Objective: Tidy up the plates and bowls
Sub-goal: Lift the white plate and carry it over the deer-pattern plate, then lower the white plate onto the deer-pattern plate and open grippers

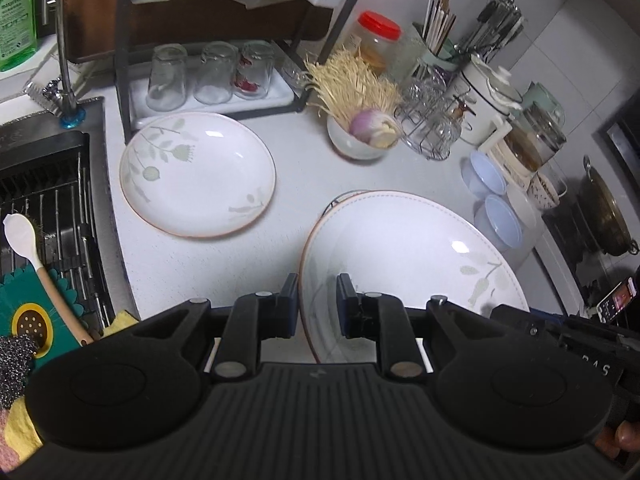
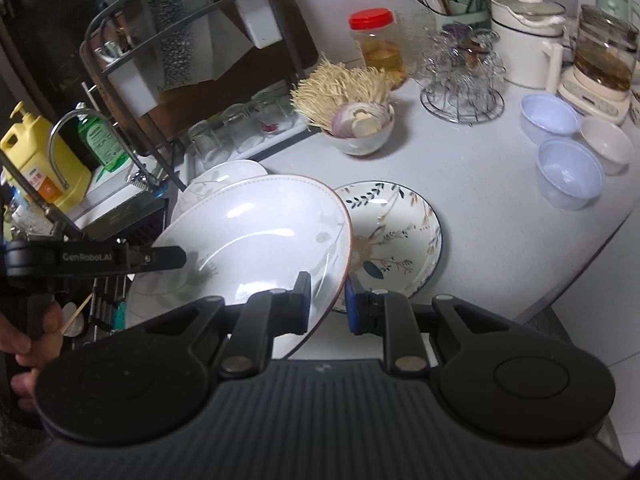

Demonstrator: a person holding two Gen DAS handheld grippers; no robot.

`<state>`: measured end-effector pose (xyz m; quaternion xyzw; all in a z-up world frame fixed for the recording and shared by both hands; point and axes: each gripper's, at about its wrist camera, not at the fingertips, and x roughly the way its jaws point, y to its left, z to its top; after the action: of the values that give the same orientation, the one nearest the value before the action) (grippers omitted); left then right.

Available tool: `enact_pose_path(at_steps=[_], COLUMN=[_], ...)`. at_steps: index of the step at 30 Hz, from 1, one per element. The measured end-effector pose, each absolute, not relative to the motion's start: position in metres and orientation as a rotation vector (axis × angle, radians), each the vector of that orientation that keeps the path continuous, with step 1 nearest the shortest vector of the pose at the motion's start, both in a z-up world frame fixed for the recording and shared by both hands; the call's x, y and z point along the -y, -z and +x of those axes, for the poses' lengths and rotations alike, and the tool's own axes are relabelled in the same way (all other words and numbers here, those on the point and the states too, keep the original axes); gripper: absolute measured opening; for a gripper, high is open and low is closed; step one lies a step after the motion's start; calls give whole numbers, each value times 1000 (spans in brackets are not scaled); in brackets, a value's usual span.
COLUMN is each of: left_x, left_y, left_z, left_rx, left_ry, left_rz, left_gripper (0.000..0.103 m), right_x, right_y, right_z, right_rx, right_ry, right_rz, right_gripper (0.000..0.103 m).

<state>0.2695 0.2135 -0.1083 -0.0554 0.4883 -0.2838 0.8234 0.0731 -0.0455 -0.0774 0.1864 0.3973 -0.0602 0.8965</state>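
Note:
A large white plate with a faint leaf print [image 1: 408,256] [image 2: 256,232] is held tilted above the counter by both grippers. My left gripper [image 1: 318,304] is shut on its near-left rim. My right gripper [image 2: 328,304] is shut on its opposite rim. A second white leaf-print plate [image 1: 198,174] [image 2: 224,174] lies flat on the counter near the sink. A patterned plate with a dark rim [image 2: 400,240] lies on the counter under the held plate's edge. Two pale blue bowls [image 2: 570,172] [image 1: 498,216] and a white bowl [image 2: 606,144] sit at the right.
A sink with a black rack [image 1: 48,208] is at the left. A dish rack with upturned glasses [image 1: 208,72] stands behind. A bowl of onion and mushrooms [image 1: 360,132], a red-lidded jar [image 1: 376,40], a wire glass stand [image 2: 462,80] and kettles [image 2: 528,36] line the back.

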Motion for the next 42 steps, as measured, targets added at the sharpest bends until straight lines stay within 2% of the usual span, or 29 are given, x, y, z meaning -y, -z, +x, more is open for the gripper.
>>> enact_pose_path(at_steps=[13, 27, 42], left_x=[-165, -104, -89], left_y=[146, 207, 214], left_z=[277, 299, 319], left_rx=[-1125, -1250, -1267], left_ry=[527, 430, 332], left_rz=[-159, -117, -108], left_gripper=[22, 22, 23], right_x=[95, 145, 160], right_y=[99, 157, 176], right_z=[105, 141, 177], right_rx=[-860, -965, -950], right_ry=[99, 98, 41], right_rz=[321, 318, 285], right_gripper=[21, 21, 21])
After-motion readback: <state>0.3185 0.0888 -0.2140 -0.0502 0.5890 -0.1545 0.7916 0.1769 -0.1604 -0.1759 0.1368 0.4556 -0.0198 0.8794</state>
